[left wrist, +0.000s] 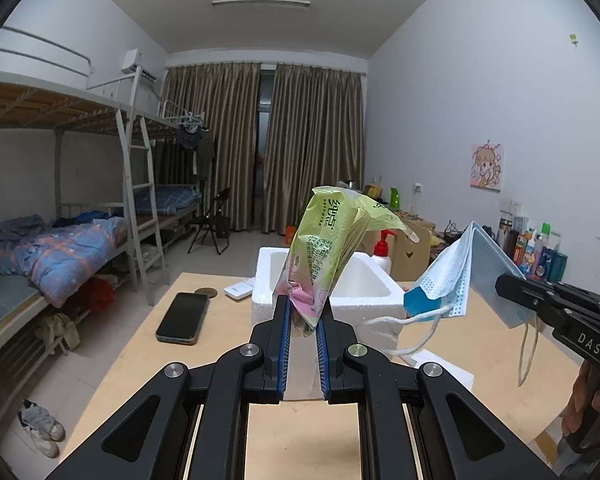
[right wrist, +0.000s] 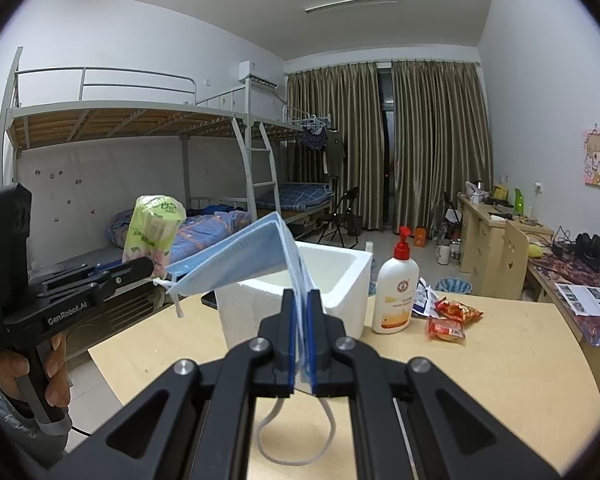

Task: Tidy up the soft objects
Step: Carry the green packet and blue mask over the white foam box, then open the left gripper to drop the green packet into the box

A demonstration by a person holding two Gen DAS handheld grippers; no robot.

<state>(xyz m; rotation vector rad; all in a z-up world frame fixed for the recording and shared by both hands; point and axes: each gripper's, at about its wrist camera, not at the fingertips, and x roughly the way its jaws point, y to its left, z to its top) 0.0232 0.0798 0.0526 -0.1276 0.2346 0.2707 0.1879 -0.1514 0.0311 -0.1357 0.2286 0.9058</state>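
Observation:
My left gripper (left wrist: 303, 312) is shut on a green tissue pack (left wrist: 324, 248), held upright above the table in front of a white foam box (left wrist: 380, 304). It also shows in the right wrist view (right wrist: 150, 268) with the tissue pack (right wrist: 152, 232) at the left. My right gripper (right wrist: 299, 300) is shut on a blue face mask (right wrist: 240, 260), held up beside the foam box (right wrist: 352, 276); an ear loop hangs below. In the left wrist view the mask (left wrist: 460, 276) hangs from the right gripper (left wrist: 504, 284) to the right of the box.
A phone (left wrist: 183, 318) and a small white item (left wrist: 239, 290) lie left of the box on the wooden table (left wrist: 140, 360). A lotion pump bottle (right wrist: 396, 292) and red snack packets (right wrist: 452, 316) sit right of the box. Bunk beds stand at the left.

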